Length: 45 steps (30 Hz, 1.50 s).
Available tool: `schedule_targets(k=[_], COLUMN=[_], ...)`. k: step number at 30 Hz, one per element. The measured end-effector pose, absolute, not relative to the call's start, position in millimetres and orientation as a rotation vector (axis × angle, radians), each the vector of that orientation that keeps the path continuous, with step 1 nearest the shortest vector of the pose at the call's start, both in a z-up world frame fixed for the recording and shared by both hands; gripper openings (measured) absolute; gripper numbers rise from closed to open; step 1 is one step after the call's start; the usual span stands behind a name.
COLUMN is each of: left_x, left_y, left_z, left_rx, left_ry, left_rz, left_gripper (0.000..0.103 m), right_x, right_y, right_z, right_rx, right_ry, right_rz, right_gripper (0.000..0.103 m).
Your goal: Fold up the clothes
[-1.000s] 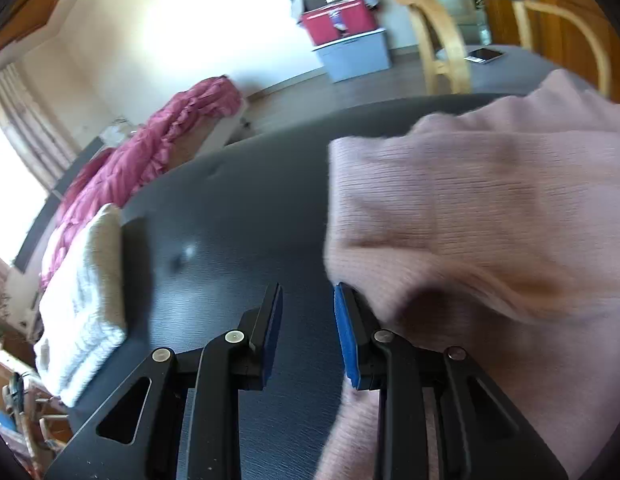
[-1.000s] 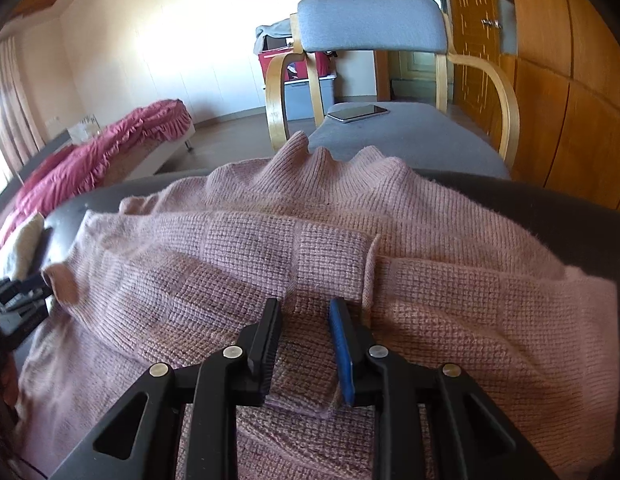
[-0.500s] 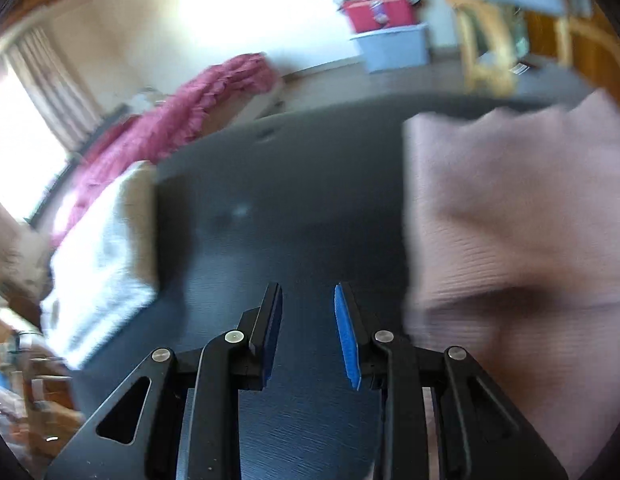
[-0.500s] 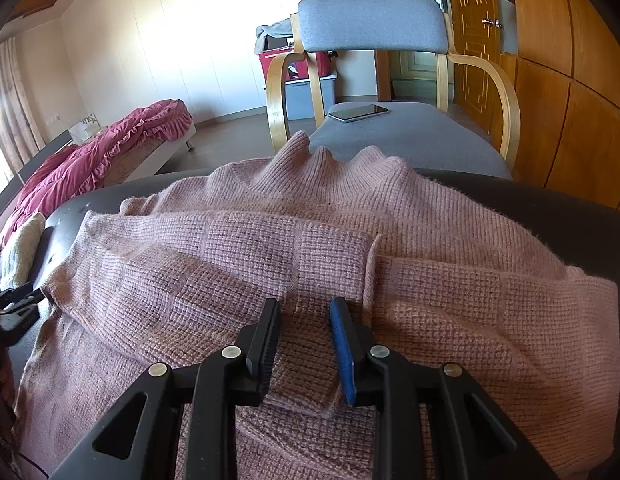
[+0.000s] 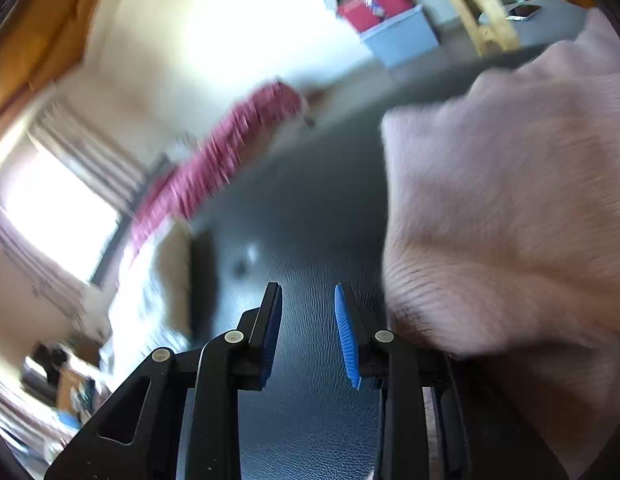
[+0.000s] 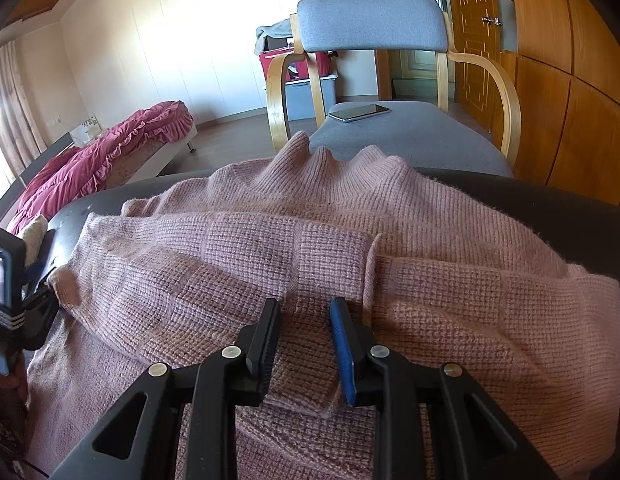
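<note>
Folding seems half done: the sweater (image 6: pixel 310 264) lies on the worktop (image 5: pixel 310 216) with one sleeve across its body. The right claw (image 6: pixel 304 320) hovers open just above the sleeve's cuff; the left claw (image 5: pixel 308 316), open and empty, has the sweater's edge on its right. Next comes a firm pinch on an edge.

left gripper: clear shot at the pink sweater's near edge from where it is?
Probably yes. The left gripper is open over bare black table, and the pink sweater edge lies just to its right with nothing between them. The view is motion-blurred, so the gap is uncertain.
</note>
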State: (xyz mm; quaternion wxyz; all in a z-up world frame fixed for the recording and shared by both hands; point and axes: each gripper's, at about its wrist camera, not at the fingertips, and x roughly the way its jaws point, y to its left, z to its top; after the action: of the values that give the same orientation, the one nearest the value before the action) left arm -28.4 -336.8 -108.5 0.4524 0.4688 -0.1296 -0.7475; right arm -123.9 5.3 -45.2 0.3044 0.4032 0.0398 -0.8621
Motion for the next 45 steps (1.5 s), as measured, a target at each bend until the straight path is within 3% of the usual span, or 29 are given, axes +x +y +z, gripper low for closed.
schedule_targets(k=[9,14,16,17,20,22,23,24,28,34,36,38,40,45], left_x=[5,1,-18,-28,-64,-88,-92,-95,-103,-94,-88,-80,-73,-62], left_y=[-356,-323,-311,-306,-292,-288,-292,-297,-312,-325,-326,-336,-344,-353], left_z=[-101,-61,-52,-47,-48,-60,-67,-73,-90,-90,-89,-91,-94,-94], left_rx=[1.194,1.033,0.987,0.963,0.957,1.002,1.022,1.042,1.090,1.065,1.048,1.035,1.030,1.020], left_ry=[-0.209,0.009,0.013,0.016,-0.014,-0.046,-0.028,-0.011,0.052,0.046,0.063,0.063,0.102,0.144], left_rz=[-1.865,-2.087,-2.160,-2.197,-2.257,-2.257,-2.253,-2.248,-2.247,-2.216,-2.176,-2.119,-2.103,-2.052], left_gripper=[0.030,0.031,0.045,0.057,0.060,0.052,0.025,0.013,0.014,0.039,0.056,0.067,0.068,0.085], right_x=[-123,-122,-121,-121,-121,-122,-122,-123,-124,-120,-121,-122,-122,-123], right_y=[5,3,3,3,3,4,5,6,6,4,3,3,3,3], right_z=[-45,-45,-45,-45,-45,-45,-46,-46,-46,-44,-44,-44,-45,-46], right_rx=[1.071,1.069,1.069,1.069,1.069,1.069,1.069,1.070,1.072,1.073,1.073,1.071,1.072,1.071], right_ry=[0.101,0.113,0.113,0.112,0.107,0.103,0.100,0.095,0.086,0.087,0.083,0.084,0.082,0.082], right_rz=[-2.280,-2.285,-2.285,-2.284,-2.282,-2.280,-2.279,-2.277,-2.271,-2.273,-2.272,-2.271,-2.270,-2.270], right_gripper=[0.026,0.026,0.026,0.026,0.026,0.026,0.026,0.026,0.026,0.026,0.026,0.026,0.026,0.026])
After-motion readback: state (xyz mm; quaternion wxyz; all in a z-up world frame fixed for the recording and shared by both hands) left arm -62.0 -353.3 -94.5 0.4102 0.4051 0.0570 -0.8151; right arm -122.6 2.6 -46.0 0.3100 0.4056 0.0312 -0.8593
